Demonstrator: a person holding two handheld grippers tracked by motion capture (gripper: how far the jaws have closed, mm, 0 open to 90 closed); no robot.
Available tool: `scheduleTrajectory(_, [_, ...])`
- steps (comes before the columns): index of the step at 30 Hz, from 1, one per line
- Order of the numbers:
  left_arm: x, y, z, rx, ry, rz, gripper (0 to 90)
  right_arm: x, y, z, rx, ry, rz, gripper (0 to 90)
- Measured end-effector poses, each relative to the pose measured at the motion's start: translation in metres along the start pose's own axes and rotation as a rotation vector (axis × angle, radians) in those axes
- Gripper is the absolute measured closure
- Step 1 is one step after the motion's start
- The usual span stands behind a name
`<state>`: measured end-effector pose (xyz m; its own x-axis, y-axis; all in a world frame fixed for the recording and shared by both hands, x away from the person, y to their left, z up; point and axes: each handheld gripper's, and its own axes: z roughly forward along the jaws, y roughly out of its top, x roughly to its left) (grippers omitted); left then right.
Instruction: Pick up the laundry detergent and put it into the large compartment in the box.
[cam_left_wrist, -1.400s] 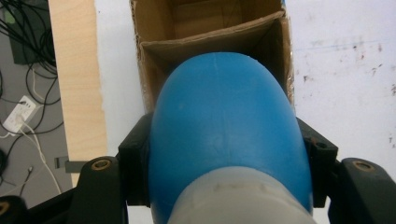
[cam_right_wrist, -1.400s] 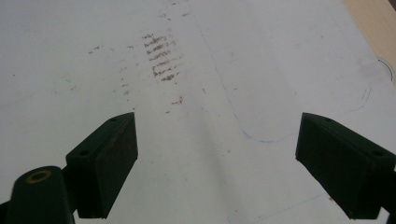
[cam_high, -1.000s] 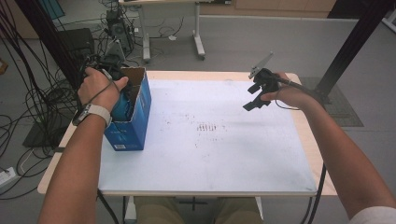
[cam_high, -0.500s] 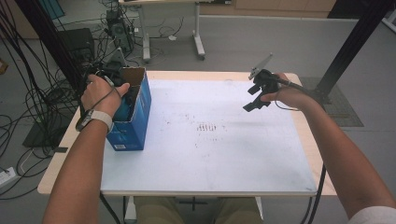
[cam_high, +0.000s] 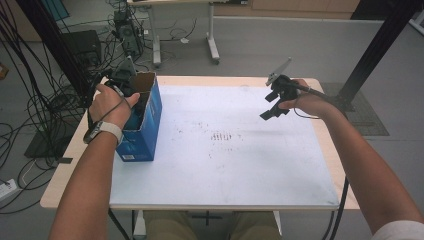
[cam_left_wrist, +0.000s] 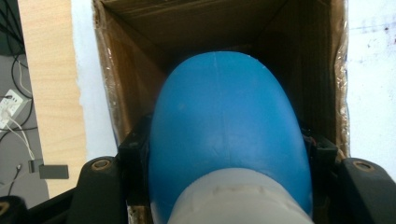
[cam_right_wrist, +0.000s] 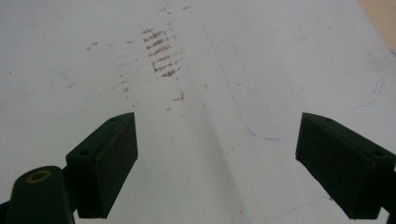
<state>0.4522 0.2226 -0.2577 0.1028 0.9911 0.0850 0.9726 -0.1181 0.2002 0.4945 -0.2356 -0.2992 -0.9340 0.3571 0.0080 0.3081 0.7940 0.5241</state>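
— High view first: left hand-held gripper (cam_high: 131, 100) at the top of the open blue carton (cam_high: 145, 127), near the counter's (cam_high: 225, 165) left edge, wrist with a watch just beside the carton wall. What of the grip?

— Left gripper view: clamped on a rounded blue object (cam_left_wrist: 224, 135) with a pale grey base, black jaws pressed against both flanks, jaws as narrow as the object allows. Held over the carton's mouth, brown inner walls (cam_left_wrist: 140, 60) all round, blue end pointing down into it. Cannot tell whether touching the bottom.

— And the carton itself?

— Upright on the white sheet (cam_high: 240, 150), far left of the counter, top flaps open, a white label low on the near side.

— Right side?

— High view: right hand-held gripper (cam_high: 272, 105) above the far right part of the counter, well apart from the carton. Right gripper view: jaws spread wide, nothing between the pads (cam_right_wrist: 114, 154), just white sheet with brownish smudges (cam_right_wrist: 161, 51) and a thin blue pen outline (cam_right_wrist: 303, 121) below
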Motion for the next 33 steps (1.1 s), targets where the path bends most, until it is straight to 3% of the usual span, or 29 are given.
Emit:
scheduleTrajectory(15, [0.000,-0.001,0.016,0.027,-0.008,0.000,37.5,-0.001,-0.004,0.002,0.002,0.003,0.007,12.6])
scheduleTrajectory(33, [0.001,0.000,0.021,0.026,-0.012,0.001,37.5,-0.001,-0.003,0.006,0.009,0.007,0.011,12.6])
